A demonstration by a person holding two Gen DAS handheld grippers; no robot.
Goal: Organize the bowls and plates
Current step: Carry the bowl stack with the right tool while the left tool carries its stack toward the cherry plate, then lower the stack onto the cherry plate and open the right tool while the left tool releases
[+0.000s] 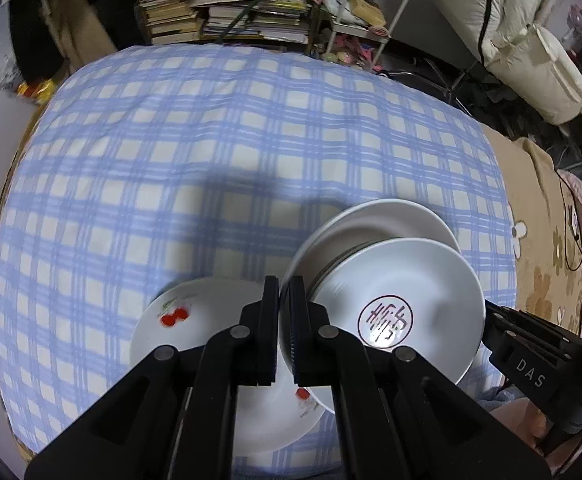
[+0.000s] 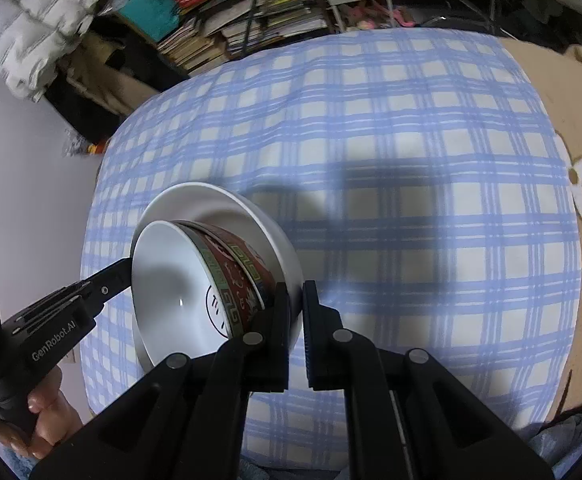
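Both hand-held grippers, left [image 1: 285,320] and right [image 2: 295,330], pinch the white plate [image 1: 375,216] carrying nested patterned bowls [image 2: 195,288] above the checked bed [image 1: 211,140]; cherry plate [image 1: 195,320] remains unstacked.

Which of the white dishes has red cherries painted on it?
The flat plate lying under the left claw. The bowl beside it has a round red stamp instead, and the plate behind is plain.

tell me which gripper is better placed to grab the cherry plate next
Left, probably. The cherry plate lies directly under the left gripper. The right gripper sits on the far side of the bowl, and its own view doesn't show that plate.
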